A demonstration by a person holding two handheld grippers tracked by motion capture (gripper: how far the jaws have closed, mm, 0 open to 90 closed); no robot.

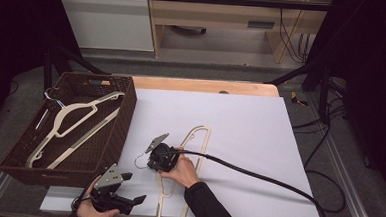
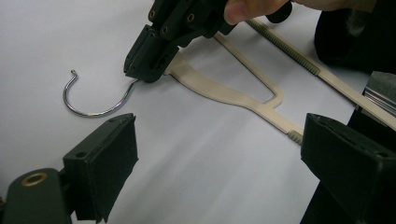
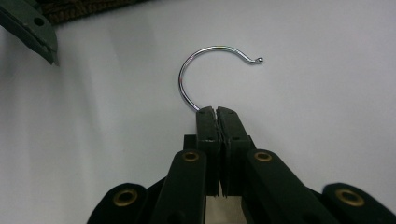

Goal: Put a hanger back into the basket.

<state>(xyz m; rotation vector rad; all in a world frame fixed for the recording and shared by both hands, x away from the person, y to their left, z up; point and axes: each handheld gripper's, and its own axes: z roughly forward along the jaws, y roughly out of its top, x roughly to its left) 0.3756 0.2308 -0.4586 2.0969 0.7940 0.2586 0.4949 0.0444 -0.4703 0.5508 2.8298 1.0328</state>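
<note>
Closest to the lens in the right gripper view, the right gripper sits low at centre with its jaws pressed together on the stem of the hanger's metal hook. That hook curls up and to the right from the jaw tips. In the high view this gripper is at centre bottom, and the hanger's pale body runs from it toward the lower edge of the white surface, its long axis near vertical in the frame. The left gripper waits at lower left with its jaws wide apart and nothing between them, just short of the hanger. Beyond, at the left edge, a brown basket holds another hanger. Judging by this, the held hanger would travel up and left to reach the basket.
</note>
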